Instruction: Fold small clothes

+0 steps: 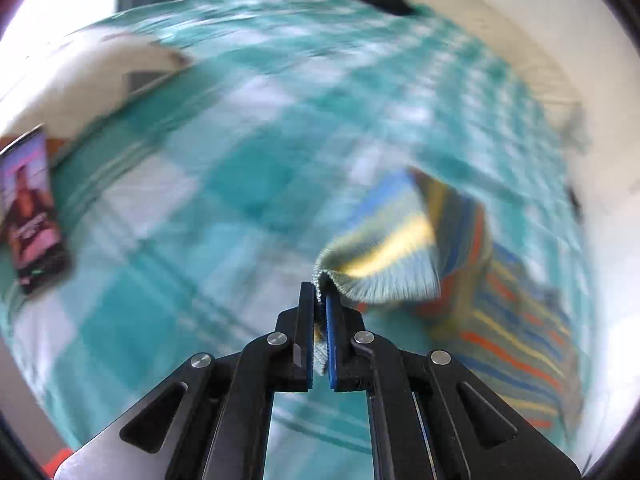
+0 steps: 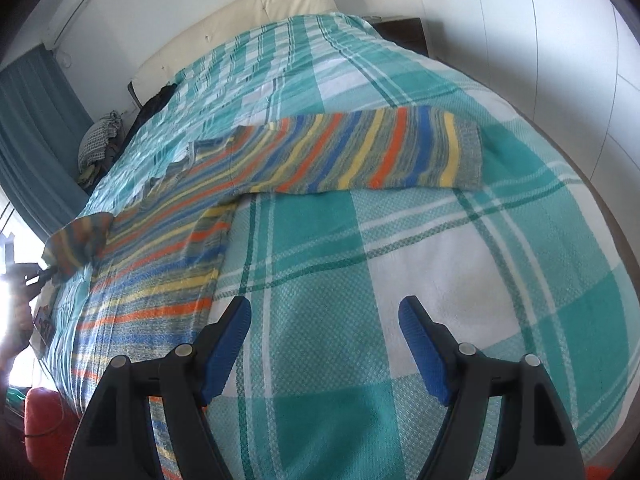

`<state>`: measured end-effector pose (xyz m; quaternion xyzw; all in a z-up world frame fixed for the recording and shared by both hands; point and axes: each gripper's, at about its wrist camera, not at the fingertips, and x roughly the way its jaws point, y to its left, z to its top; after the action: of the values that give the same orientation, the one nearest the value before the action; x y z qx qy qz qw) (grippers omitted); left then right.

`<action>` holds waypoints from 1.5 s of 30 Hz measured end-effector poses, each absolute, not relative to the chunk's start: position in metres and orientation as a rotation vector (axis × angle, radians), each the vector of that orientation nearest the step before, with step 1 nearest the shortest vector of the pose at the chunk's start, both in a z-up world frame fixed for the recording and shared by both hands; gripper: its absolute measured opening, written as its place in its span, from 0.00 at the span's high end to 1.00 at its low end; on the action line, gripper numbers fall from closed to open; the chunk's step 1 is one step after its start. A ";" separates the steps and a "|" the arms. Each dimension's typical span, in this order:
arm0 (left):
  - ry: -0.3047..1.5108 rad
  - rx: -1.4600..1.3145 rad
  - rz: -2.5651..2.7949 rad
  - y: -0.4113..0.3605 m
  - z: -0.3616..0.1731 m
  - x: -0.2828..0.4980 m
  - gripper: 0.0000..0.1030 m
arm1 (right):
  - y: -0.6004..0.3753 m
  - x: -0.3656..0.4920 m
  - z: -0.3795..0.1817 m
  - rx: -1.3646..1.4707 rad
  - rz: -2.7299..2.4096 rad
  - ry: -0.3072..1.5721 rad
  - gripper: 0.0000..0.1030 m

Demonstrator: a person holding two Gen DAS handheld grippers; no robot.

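Sweater (image 2: pixel 248 168) soft, light knit, floppy; lies spread on bed (image 2: pixel 500 240), far sleeve toward 2 o'clock. Left tool (image 1: pixel 320 296) clenched on cuff edge; right tool (image 2: pixel 326 312) released, above bedspread. Best grip: ribbed cuffs, hem.

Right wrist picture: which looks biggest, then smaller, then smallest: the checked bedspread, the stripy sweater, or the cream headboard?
1. The checked bedspread, filling most of the view.
2. The stripy sweater, spread across it.
3. The cream headboard, though it is farthest from the camera, so it may only look smaller.
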<state>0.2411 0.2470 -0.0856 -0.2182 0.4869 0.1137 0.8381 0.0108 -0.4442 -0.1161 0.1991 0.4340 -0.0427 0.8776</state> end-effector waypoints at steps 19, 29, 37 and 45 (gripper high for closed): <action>1.088 -0.572 0.239 0.304 -0.121 0.227 0.44 | -0.436 0.023 -0.134 0.364 -0.152 0.985 0.26; 1.098 -0.651 0.157 0.288 -0.145 0.218 0.99 | -0.429 0.027 -0.137 0.327 -0.168 1.002 0.25; 1.201 -0.513 0.182 0.288 -0.136 0.219 0.81 | -0.427 0.027 -0.138 0.324 -0.167 1.006 0.25; 1.086 -0.657 0.171 0.320 -0.135 0.254 0.24 | -0.421 0.028 -0.139 0.283 -0.170 1.018 0.25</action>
<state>0.2545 0.3196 -0.1345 -0.3065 0.5068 0.0799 0.8018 0.0282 -0.4209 -0.1389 0.1350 0.4851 -0.0809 0.8602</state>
